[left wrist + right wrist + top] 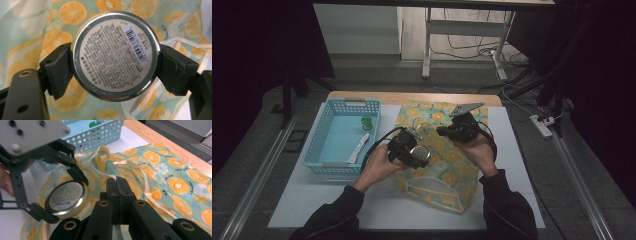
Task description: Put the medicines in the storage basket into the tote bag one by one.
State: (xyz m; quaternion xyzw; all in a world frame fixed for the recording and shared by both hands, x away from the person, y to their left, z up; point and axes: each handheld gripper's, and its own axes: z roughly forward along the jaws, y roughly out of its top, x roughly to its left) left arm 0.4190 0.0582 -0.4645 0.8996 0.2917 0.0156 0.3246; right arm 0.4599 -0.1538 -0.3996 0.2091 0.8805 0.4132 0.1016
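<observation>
barcode-labelled round tin (pixel 115 55), left gripper (pixel 113 68) clamping it

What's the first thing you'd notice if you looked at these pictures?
A shiny round tin with a barcode label, clamped in the left gripper above the middle of the table. Under it lies a bright bag printed with orange slices, and the right gripper pinches its pale strap. A blue basket sits to the left.

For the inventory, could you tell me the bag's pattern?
The bag is pale teal with orange slices, clearest in the right gripper view.
</observation>
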